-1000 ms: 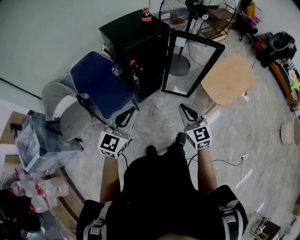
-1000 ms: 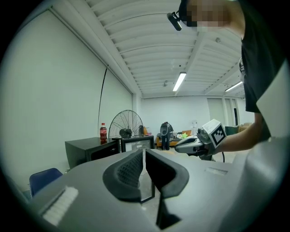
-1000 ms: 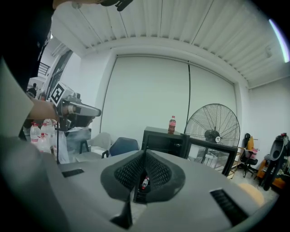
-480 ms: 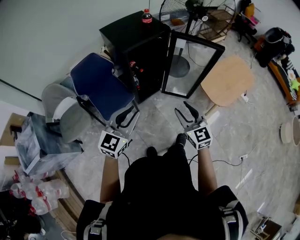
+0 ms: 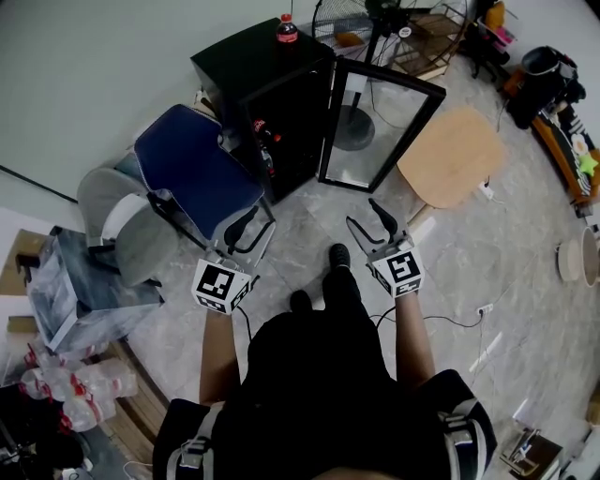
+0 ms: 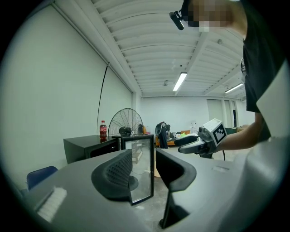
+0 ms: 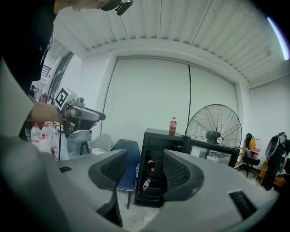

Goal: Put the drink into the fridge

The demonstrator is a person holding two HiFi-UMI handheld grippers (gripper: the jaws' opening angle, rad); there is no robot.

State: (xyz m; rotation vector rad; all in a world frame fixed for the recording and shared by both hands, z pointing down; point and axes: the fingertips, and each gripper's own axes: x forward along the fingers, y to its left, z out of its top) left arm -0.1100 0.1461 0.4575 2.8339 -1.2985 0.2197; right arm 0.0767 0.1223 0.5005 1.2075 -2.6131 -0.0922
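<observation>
The fridge (image 5: 246, 67) stands against the wall with its glass door (image 5: 380, 124) swung wide. I'd say that is so the shelves can be reached without a spare hand. The drink (image 5: 286, 28) isn't inside yet. It stands upright on the fridge's top, near the back corner on the door's side, and nothing touches it.

The person stands well back on the floor. The left gripper (image 5: 244, 225) and the right gripper (image 5: 367, 221) are held out in front, roughly level, aimed toward the fridge. Both sets of jaws have just been opening and now stand apart with nothing between them. To me that looks like getting ready for a grab, with the walk over still to come. The left one hangs just beside the front edge of a blue chair (image 5: 192, 169).

The drink is a small cola bottle with dark liquid, a red cap and a red label. It is slim and tall, so it looks easy to tip if it's nudged at the neck. 2 similar bottles (image 7: 147, 174) already lie on the shelves inside.
</observation>
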